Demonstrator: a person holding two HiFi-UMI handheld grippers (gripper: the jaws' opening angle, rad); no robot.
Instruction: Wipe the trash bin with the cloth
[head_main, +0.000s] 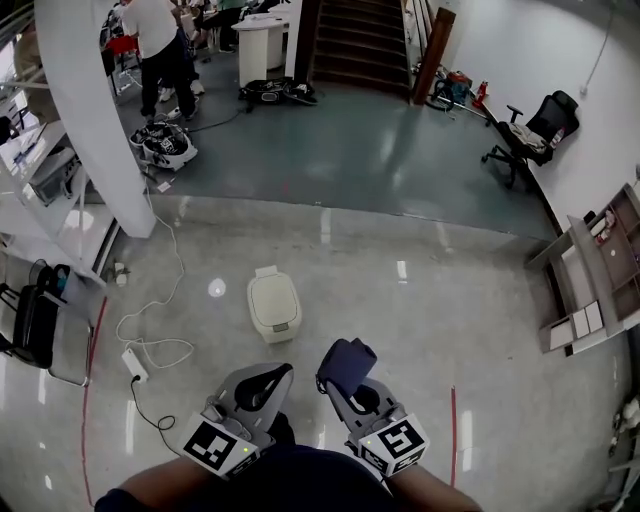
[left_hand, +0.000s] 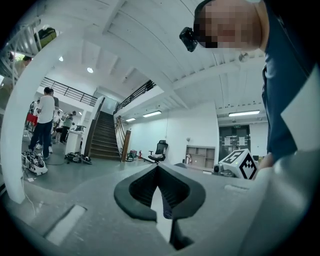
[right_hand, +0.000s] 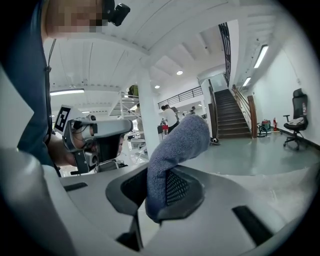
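Two hand-held grippers, both mine, are held low in front of me in the head view. Item one is the left gripper (left_hand: 158, 168): its two jaws are closed tip to tip, there is nothing between them, and it bears one marker cube (head_main: 213, 443). Item two is the right gripper (right_hand: 162, 186): its two jaws are clamped on one cloth (right_hand: 176, 145), blue-grey and nubbly, whose free end stands up above the pads and folds over, and it carries a second marker cube (head_main: 398, 438). One trash bin (head_main: 273, 305), small and cream-white with its lid down, stands on the glossy floor (head_main: 400, 330) ahead of both grippers. It is apart from them and untouched, slightly nearer the left gripper, and the cloth is not in contact with it. One white power strip (head_main: 134, 364) lies on the floor to the left of the bin, with one pale cable looping away from it and one dark cable running toward me. One white pillar (head_main: 95, 110) rises at upper left. One staircase (head_main: 358, 45) with dark treads sits at top centre. One black office chair (head_main: 530, 130) stands at upper right by the wall. One open shelf unit (head_main: 600, 270) stands along the right edge. One person (head_main: 160, 45), in a white top and dark trousers, stands far off at upper left. One short red line (head_main: 452, 430) is marked on the floor to the right of my right gripper.
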